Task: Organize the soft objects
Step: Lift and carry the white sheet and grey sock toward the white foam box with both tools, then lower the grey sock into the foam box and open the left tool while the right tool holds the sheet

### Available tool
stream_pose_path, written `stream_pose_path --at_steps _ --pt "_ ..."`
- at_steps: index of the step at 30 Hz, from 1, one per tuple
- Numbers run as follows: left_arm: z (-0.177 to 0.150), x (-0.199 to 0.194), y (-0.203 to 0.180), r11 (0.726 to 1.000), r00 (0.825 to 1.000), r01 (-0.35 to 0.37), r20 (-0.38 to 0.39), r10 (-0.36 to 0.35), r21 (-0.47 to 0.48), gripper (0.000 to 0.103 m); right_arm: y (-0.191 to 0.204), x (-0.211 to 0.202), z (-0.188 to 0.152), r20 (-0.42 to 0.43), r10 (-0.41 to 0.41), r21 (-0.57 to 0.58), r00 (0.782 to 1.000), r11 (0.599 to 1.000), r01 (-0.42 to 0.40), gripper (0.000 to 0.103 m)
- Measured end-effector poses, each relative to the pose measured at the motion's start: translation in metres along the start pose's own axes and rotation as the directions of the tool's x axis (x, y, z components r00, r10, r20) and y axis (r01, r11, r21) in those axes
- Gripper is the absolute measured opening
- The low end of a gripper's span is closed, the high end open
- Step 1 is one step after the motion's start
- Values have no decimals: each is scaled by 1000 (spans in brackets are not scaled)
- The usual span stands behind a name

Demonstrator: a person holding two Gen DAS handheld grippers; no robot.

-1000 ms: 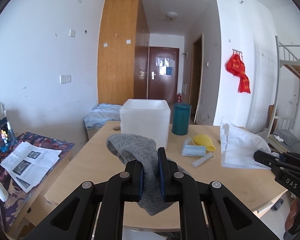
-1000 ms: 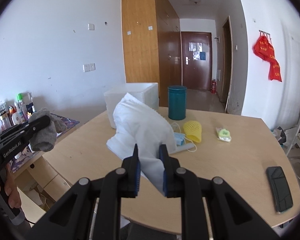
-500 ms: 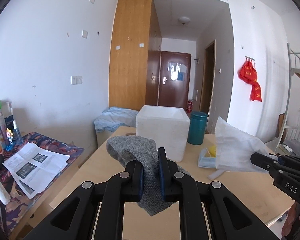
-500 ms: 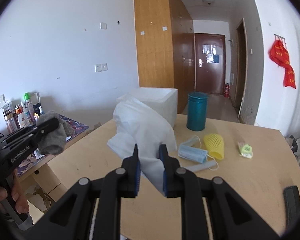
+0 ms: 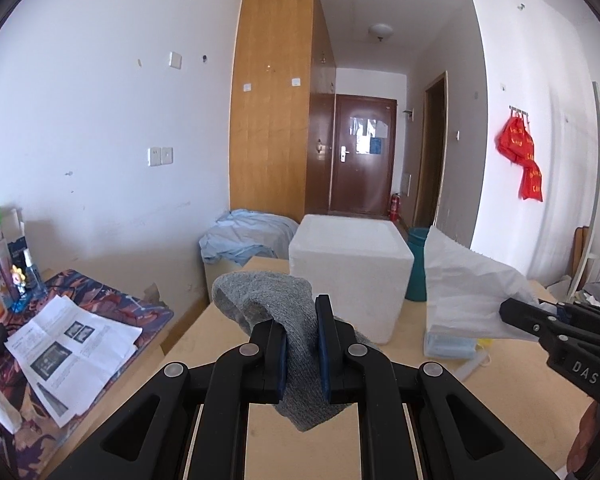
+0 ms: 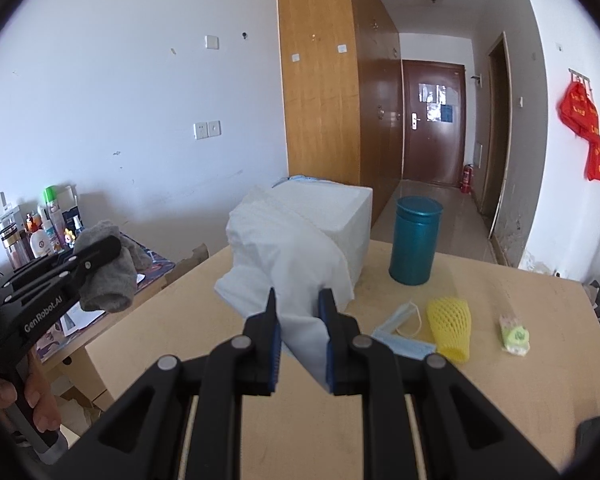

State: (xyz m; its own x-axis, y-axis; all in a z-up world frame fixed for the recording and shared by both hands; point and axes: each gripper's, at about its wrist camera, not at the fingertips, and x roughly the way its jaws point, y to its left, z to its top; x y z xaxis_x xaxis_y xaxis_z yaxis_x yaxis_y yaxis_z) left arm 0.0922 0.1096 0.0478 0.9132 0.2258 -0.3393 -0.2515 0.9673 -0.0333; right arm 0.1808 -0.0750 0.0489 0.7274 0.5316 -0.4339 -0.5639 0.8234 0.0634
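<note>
Your left tongs [image 5: 302,344] grip the grey sock [image 5: 260,300], your right tongs [image 6: 300,344] the white cloth [image 6: 288,256], both lifted above the worktop [image 6: 500,380]; next, judge each drop into the foam box [image 5: 350,256].

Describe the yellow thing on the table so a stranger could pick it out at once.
Start at the tall teal canister on the wooden table. Just in front of it lies the yellow foam net sleeve, between a blue face mask and a small green packet. It alone is bright yellow with a mesh pattern.
</note>
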Motion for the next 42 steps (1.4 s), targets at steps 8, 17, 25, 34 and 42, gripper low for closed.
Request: stream_pose_path --at_steps 8,17,25,34,42 --pt "23 37 -2 1000 1000 -17 -15 17 2 13 -9 32 24 -20 10 -6 1000 1000 -10 21" --pt "41 76 -7 1000 999 -15 -32 15 -3 13 -15 54 41 -35 10 -20 999 1000 -11 21" --pt "57 100 -15 1000 999 -9 -32 9 17 13 -19 77 59 -48 6 -36 999 999 -8 21" --pt "74 132 -22 999 998 22 -59 -20 31 13 -23 99 79 -64 2 -59 998 998 -6 21" --pt "88 151 -27 998 996 52 -71 -49 33 13 -26 111 93 -58 8 -85 998 996 -12 21"
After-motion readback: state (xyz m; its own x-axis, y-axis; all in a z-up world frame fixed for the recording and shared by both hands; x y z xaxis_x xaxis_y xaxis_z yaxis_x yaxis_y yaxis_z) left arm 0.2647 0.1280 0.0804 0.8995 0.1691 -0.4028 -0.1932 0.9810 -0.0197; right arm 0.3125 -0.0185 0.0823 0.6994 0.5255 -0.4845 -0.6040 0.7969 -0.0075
